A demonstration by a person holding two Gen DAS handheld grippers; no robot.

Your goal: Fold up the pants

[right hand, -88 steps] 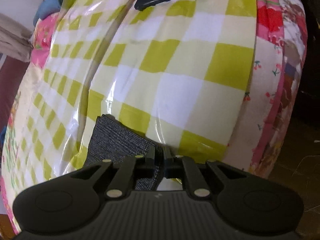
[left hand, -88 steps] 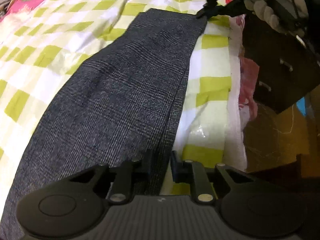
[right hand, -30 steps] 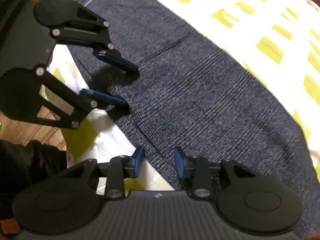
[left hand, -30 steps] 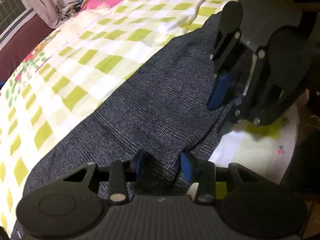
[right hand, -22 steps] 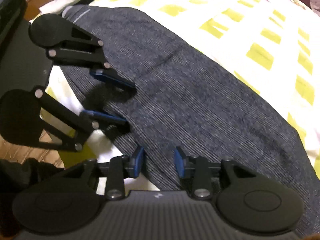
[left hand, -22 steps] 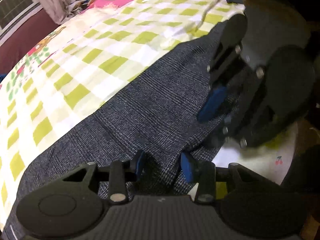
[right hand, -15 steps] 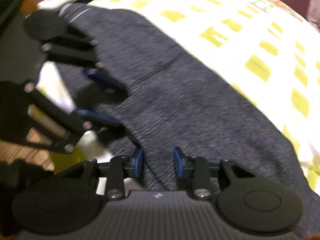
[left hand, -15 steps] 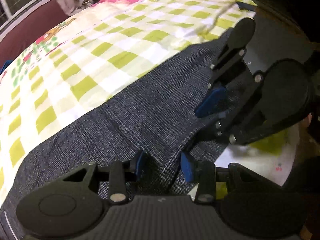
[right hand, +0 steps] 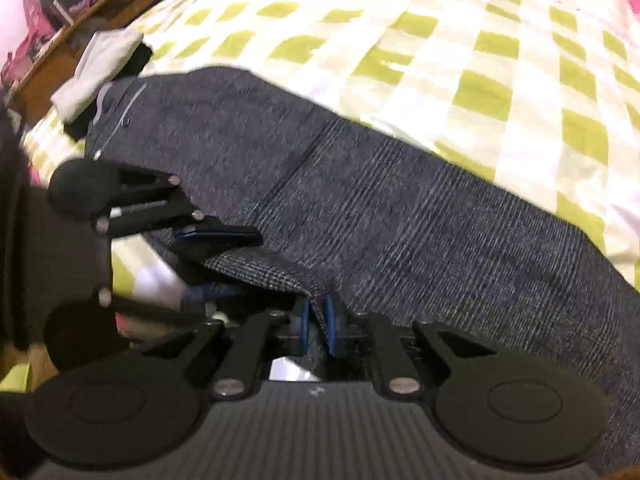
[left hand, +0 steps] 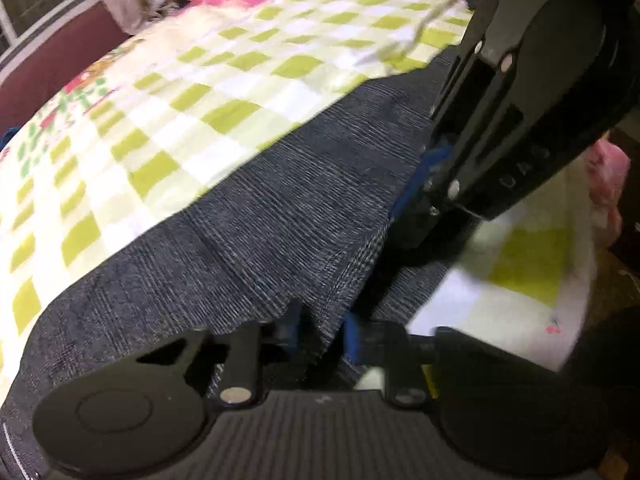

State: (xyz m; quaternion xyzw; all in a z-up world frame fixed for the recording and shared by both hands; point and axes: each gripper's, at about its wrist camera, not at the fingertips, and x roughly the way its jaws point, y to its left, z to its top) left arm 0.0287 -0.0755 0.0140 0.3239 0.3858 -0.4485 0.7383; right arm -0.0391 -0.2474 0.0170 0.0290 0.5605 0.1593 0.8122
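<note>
Left wrist view: the left tool [left hand: 320, 330] sits at the bottom centre of the frame, its blue pads clenched on the near edge of the pants [left hand: 280, 216]. The dark grey cloth runs from the lower left up toward the upper right, lying flat on the bed's green-checked cover [left hand: 224, 80]. At the right of the frame the right tool [left hand: 416, 196] reaches down to the same near edge, farther along its length; its tips are partly hidden, though they look pressed on the cloth.

Right wrist view: the right tool [right hand: 318, 320] at the bottom centre has its pads clamped on a raised ridge of the hem-side edge. The pants [right hand: 400, 208] stretch from the upper left to the lower right, and the left tool [right hand: 218, 264] enters from the left, gripping the same lifted edge.

Both tools hold one long edge side by side, so the fold likely turns on carrying that edge away, across the long axis toward the far edge.
</note>
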